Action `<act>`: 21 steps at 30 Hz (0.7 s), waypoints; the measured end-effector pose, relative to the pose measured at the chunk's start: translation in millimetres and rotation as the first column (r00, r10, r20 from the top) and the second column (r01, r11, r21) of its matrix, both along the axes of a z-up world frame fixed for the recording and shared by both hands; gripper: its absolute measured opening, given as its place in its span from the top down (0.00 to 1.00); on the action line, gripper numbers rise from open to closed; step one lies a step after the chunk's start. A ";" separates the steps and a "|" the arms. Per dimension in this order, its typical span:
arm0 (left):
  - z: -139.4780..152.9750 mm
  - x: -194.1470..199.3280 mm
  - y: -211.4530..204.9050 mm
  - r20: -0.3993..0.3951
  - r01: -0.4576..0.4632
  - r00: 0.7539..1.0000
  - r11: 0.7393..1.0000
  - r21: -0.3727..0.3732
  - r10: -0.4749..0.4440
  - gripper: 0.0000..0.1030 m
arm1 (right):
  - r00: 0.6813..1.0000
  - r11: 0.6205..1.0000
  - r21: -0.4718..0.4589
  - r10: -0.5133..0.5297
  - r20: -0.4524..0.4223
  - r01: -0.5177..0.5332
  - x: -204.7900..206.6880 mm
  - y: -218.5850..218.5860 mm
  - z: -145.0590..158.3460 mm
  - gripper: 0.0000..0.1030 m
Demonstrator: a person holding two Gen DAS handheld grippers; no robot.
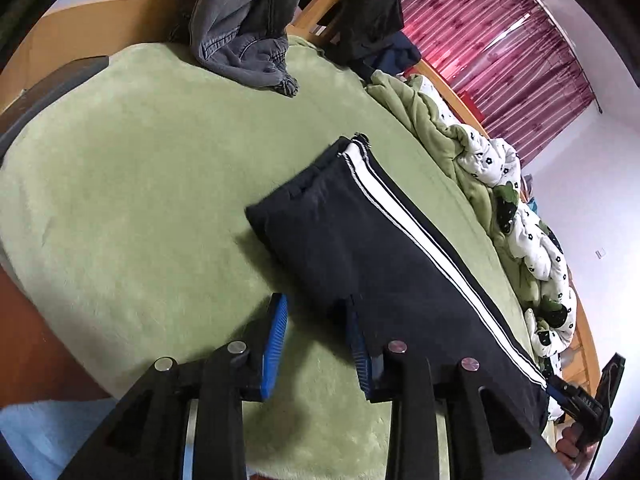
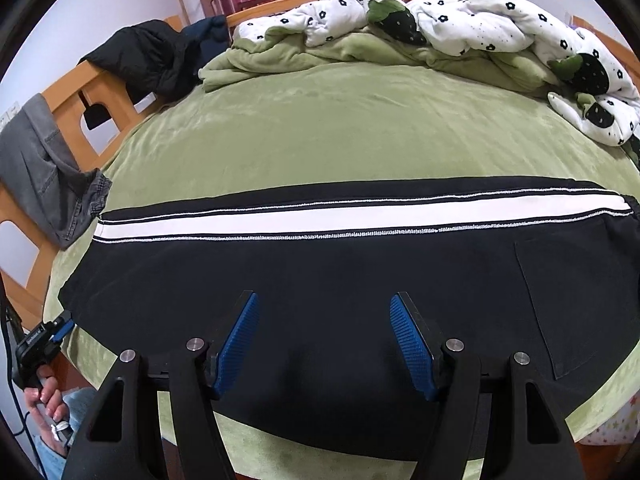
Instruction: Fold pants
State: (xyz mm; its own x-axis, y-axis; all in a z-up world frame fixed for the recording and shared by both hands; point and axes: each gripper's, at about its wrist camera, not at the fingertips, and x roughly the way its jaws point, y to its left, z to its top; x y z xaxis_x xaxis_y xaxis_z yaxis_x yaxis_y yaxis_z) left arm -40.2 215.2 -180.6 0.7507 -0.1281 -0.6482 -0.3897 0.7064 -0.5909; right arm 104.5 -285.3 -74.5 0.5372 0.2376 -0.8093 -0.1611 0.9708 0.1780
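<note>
Black pants (image 1: 360,248) with a white side stripe lie lengthwise and flat on the green bed cover (image 1: 140,200). My left gripper (image 1: 314,304) is at the pants' near corner. It is open: only green cover shows between its blue pads, and the right-hand pad (image 1: 358,352) lies along the pants' edge. In the right wrist view the pants (image 2: 320,264) stretch across the frame, stripe on the far side. My right gripper (image 2: 324,320) hovers open over the dark cloth, which the pads do not pinch. The left gripper (image 2: 48,336) shows at the lower left, held by a hand (image 2: 44,396).
Grey jeans (image 1: 248,32) and a black jacket (image 1: 368,16) hang over the wooden bed frame (image 2: 80,100). A crumpled white flowered quilt (image 2: 480,20) and a bunched green blanket (image 2: 280,56) lie along the far side. Dark red curtains (image 1: 500,48) hang behind.
</note>
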 end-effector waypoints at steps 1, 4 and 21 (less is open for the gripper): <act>-2.5 5.1 4.4 0.005 0.000 1.000 1.000 -0.019 0.000 0.72 | 1.000 1.000 0.000 0.002 -0.003 -0.002 0.7 0.7 -0.3 0.35; -12.9 23.5 12.9 -0.002 -0.024 1.000 0.998 -0.064 0.024 0.72 | 1.000 1.000 -0.012 0.003 0.000 -0.003 1.0 3.4 -0.7 0.35; 50.2 59.7 -27.9 0.015 -0.002 1.000 0.956 0.294 -0.003 0.88 | 0.994 0.995 -0.020 -0.101 0.051 0.102 -45.8 -53.5 20.7 0.35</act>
